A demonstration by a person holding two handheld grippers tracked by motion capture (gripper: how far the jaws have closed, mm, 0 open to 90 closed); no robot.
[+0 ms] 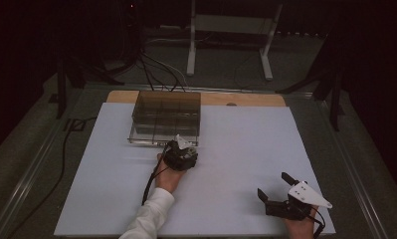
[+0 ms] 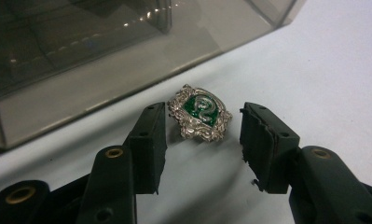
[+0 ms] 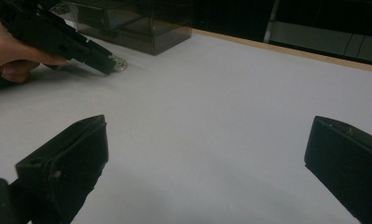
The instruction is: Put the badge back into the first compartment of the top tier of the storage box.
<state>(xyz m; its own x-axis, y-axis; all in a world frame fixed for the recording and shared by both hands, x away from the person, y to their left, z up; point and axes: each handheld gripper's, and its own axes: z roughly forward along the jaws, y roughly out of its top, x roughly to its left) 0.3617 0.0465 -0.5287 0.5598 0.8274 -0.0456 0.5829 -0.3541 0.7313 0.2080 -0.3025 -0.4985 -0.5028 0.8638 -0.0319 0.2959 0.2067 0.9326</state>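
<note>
Smoked clear box (image 1: 166,117) compartments bare, silver-green badge (image 2: 200,112) just outside, left gripper (image 2: 202,140) fingers straddling it

— Where's your high view?
— Above your side, looking forward and down over the table (image 1: 246,149).
— And your gripper views?
— Both ride low; the left sits close to the box (image 2: 81,56), which the right (image 3: 141,28) sees farther off.
</note>
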